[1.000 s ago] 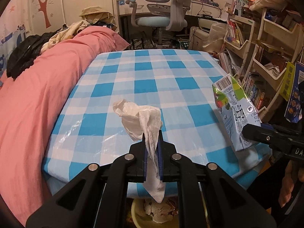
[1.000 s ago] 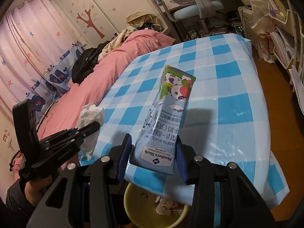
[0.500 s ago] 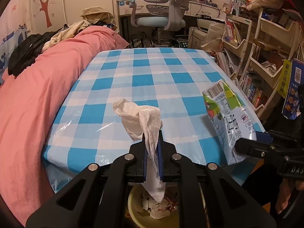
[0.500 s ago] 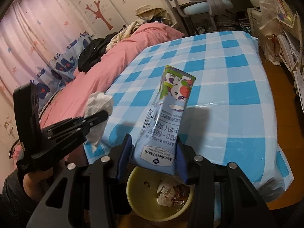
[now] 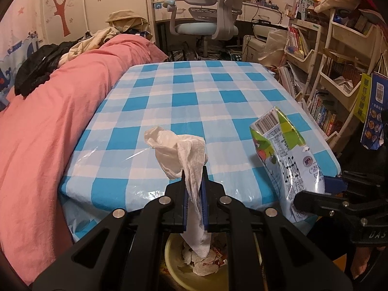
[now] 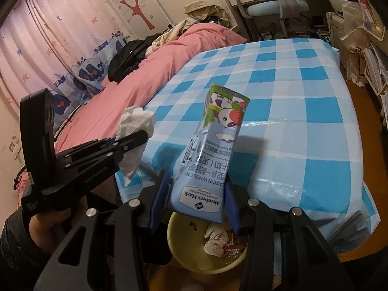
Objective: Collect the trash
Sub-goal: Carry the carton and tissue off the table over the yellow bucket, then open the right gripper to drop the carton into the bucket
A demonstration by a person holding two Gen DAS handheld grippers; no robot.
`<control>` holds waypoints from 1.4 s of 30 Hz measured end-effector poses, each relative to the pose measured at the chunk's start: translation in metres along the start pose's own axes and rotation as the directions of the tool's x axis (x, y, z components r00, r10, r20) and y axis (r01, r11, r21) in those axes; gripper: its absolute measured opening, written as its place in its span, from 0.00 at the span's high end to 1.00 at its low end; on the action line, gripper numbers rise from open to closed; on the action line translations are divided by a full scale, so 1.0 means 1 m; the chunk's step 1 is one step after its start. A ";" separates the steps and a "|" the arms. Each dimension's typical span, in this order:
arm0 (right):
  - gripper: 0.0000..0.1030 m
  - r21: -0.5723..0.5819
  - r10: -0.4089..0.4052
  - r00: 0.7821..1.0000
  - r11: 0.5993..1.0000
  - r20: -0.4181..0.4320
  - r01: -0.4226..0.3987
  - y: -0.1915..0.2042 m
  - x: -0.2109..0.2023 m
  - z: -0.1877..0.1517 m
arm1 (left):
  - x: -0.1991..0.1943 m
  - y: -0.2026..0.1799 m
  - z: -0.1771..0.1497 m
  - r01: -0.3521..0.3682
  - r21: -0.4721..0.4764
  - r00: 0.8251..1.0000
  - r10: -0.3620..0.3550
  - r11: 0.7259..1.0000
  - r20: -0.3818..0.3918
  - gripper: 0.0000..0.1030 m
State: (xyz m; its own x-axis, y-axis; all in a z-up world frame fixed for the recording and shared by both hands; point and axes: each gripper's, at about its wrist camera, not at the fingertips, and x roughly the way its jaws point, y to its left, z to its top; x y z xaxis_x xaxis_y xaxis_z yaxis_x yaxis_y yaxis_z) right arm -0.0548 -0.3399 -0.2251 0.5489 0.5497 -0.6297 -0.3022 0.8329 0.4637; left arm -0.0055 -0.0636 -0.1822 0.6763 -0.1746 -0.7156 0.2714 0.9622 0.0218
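**Both tongs loaded above the bin**

The left tongs point(image 5: 194, 194) angle downward past the bench point(image 5: 194, 92) edge, clenched on a crumpled tissue point(image 5: 186, 152) that hangs lengthwise through them over the yellow bin point(image 6: 208, 262). The right tongs point(image 6: 196, 201) also tilt down, grasping a flattened milk carton point(image 6: 213, 150), its long axis running up and away, printed base nearest the bin.

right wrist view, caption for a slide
Right tool grips a milk carton above the yellow bin.
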 end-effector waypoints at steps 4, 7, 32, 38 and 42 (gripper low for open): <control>0.58 -0.021 0.009 1.000 1.000 -0.018 -0.009 0.006 0.001 -0.005 | -0.004 0.002 -0.005 -0.005 -0.002 1.000 0.005 1.000 -0.003 0.92; 0.58 -0.032 0.017 0.999 0.999 -0.031 -0.018 0.010 0.001 -0.010 | -0.007 0.003 -0.008 -0.010 -0.005 1.000 0.010 1.000 -0.006 0.92; 0.57 -0.125 0.022 0.961 0.991 -0.276 -0.058 0.035 0.038 -0.045 | -0.011 0.008 -0.017 -0.018 -0.021 1.000 0.018 1.000 -0.009 0.92; 0.50 -0.107 0.008 0.960 0.993 -0.278 -0.039 0.030 0.039 -0.045 | -0.011 0.008 -0.017 -0.019 -0.021 1.000 0.019 1.000 -0.008 0.92; 0.50 -0.091 0.012 0.965 0.995 -0.262 -0.037 0.026 0.035 -0.043 | -0.011 0.008 -0.016 -0.018 -0.021 1.000 0.018 1.000 -0.009 0.92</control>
State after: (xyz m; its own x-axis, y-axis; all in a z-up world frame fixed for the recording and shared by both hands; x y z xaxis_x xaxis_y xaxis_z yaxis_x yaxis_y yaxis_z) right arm -0.0768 -0.2960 -0.2618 0.3221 0.5575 -0.7651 -0.3924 0.8141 0.4281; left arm -0.0224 -0.0508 -0.1854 0.6749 -0.1555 -0.7214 0.2450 0.9693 0.0202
